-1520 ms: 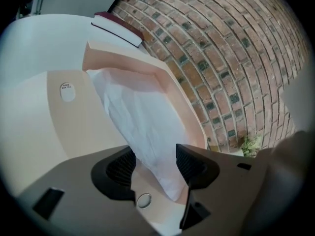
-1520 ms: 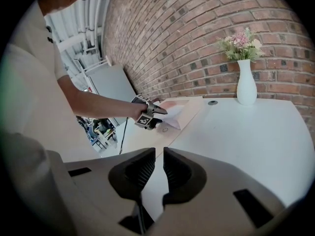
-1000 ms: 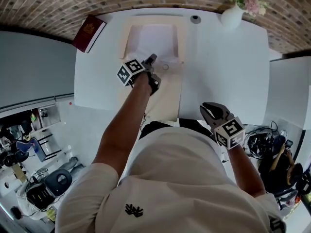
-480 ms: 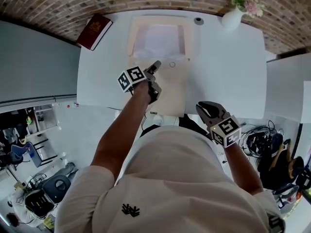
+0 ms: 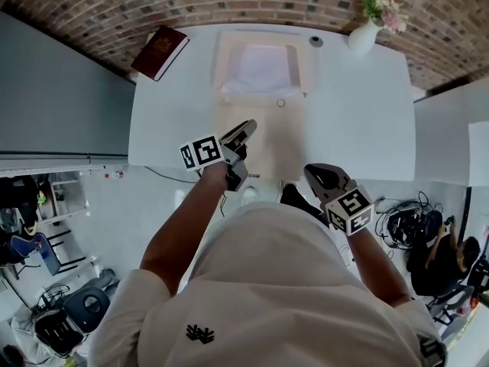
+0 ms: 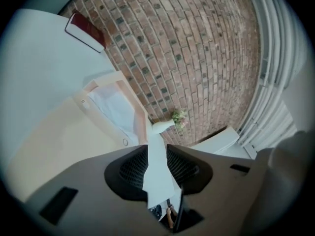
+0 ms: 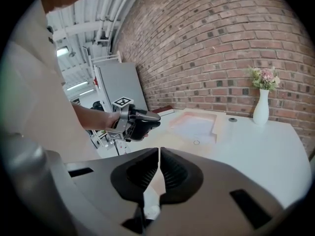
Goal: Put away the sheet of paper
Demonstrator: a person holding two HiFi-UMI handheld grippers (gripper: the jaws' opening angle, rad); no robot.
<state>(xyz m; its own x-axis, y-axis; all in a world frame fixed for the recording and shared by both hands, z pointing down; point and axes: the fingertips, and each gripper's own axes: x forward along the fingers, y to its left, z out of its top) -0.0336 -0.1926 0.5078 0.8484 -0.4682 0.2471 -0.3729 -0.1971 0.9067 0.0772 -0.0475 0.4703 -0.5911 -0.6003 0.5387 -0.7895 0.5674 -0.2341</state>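
Drawing back toward the table's (image 5: 359, 113) near edge, the left gripper (image 5: 243, 132) is hovering over the cream case's flap (image 5: 269, 142), its jaws closing on nothing, probably to lift the flap. The sheet of paper (image 5: 260, 69) is already lying inside the case, while the right gripper (image 5: 317, 176) is waiting with its jaws together and empty.

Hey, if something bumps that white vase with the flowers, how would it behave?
Probably tippy: the white vase is tall and narrow-necked, with flowers adding height on top. Its smooth white surface suggests ceramic, so it is likely slippery to grip and breakable if it falls.
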